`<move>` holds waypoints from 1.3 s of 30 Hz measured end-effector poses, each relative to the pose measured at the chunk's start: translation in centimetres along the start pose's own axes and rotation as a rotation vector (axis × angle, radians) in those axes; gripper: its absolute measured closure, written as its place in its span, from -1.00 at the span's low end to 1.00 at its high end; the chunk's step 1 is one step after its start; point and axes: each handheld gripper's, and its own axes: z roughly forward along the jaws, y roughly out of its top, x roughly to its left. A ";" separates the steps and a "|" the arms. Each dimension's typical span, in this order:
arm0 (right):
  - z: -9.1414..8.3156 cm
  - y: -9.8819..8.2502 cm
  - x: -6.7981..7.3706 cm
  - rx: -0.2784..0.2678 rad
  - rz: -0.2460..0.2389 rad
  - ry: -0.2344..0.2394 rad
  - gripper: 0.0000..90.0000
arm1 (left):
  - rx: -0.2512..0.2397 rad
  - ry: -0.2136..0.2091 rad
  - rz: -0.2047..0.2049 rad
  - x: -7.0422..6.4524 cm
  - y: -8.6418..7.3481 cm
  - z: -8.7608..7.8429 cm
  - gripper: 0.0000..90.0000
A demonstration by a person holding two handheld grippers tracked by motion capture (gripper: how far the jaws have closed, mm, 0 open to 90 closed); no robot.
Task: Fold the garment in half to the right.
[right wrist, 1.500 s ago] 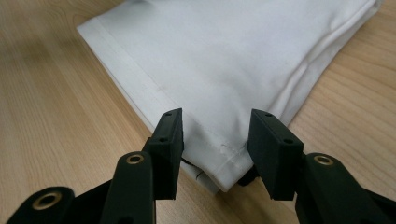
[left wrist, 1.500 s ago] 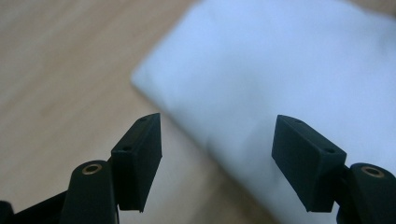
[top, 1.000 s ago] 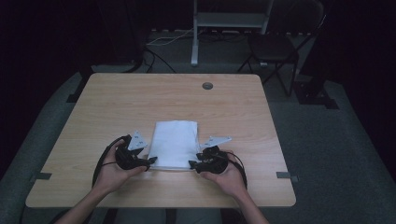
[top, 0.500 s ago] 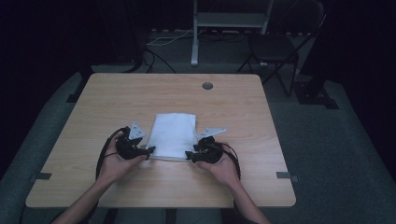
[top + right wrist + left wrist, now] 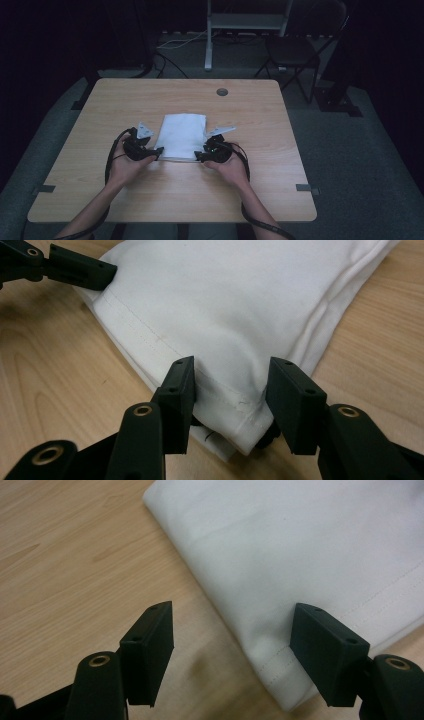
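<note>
White folded cloth (image 5: 182, 136) on the wooden worktop (image 5: 260, 115): both tools have closed in on its near corners.
Left tool (image 5: 232, 652) spread, straddling one corner; right tool (image 5: 230, 395), jaws just widened, brackets the other corner unclamped, so lifting awaits a pinch.

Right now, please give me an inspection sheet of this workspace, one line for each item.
Surface: wooden table, with a round hole near the far edge.
Job's things: folded white cloth, lying flat at the middle.
Clutter: nothing seen.
Grippers: left gripper open, one jaw over the cloth's near corner, one over bare wood; right gripper with its jaws astride the other near corner, just been opening.
Cables: one black cable trails from the left gripper, another from the right.
Surroundings: dark room, grey floor, folding chair behind the table.
</note>
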 end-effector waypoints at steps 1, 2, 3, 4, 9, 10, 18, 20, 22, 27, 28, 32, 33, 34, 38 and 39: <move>0.1 0.1 -0.1 -0.001 0.001 -0.001 0.18 | -0.008 -0.001 -0.008 0.2 0.0 0.2 -0.26; 0.2 0.2 -0.1 -0.001 0.002 -0.002 0.17 | -0.010 -0.006 -0.015 0.4 0.0 0.3 -0.26; 0.4 0.3 -0.2 -0.004 0.002 -0.003 0.13 | -0.011 -0.006 -0.021 0.6 0.1 0.4 -0.26; 0.4 0.4 -0.2 -0.003 0.001 -0.004 0.11 | -0.011 -0.011 -0.026 0.7 0.1 0.5 -0.26; 0.2 0.6 0.0 -0.015 -0.017 -0.009 -0.02 | -0.033 -0.020 -0.029 0.8 0.3 0.2 -0.31; 0.1 0.6 0.1 -0.020 -0.027 -0.013 -0.05 | -0.049 -0.032 -0.039 0.7 0.2 0.1 -0.31; -1.6 0.2 0.1 -0.062 -0.067 -0.044 -0.52 | -0.135 -0.073 -0.074 1.1 -1.2 -2.2 -0.42; -2.1 0.0 0.0 -0.073 -0.071 -0.047 -0.58 | -0.153 -0.079 -0.091 1.5 -1.6 -2.9 -0.53; -2.6 0.0 -0.2 -0.072 -0.080 -0.053 -0.70 | -0.170 -0.081 -0.099 1.9 -2.1 -3.7 -0.54; -3.6 -0.4 -0.6 -0.094 -0.075 -0.052 -0.71 | -0.209 -0.098 -0.116 3.0 -3.3 -5.3 -0.54; -3.8 -0.5 -0.7 -0.097 -0.075 -0.056 -0.71 | -0.215 -0.102 -0.121 3.2 -3.6 -5.6 -0.54; -4.5 -0.7 -0.8 -0.107 -0.076 -0.063 -0.71 | -0.245 -0.103 -0.133 3.9 -4.5 -6.8 -0.54; -4.7 -0.7 -0.8 -0.108 -0.074 -0.067 -0.71 | -0.252 -0.102 -0.135 4.0 -4.7 -7.1 -0.54; -5.1 -0.8 -0.9 -0.113 -0.077 -0.067 -0.71 | -0.261 -0.103 -0.140 4.2 -4.9 -7.4 -0.54; -5.5 -1.0 -0.9 -0.118 -0.071 -0.072 -0.71 | -0.287 -0.095 -0.150 4.5 -5.6 -8.4 -0.54; -5.6 -1.0 -1.0 -0.117 -0.074 -0.074 -0.71 | -0.293 -0.093 -0.150 4.5 -5.7 -8.6 -0.54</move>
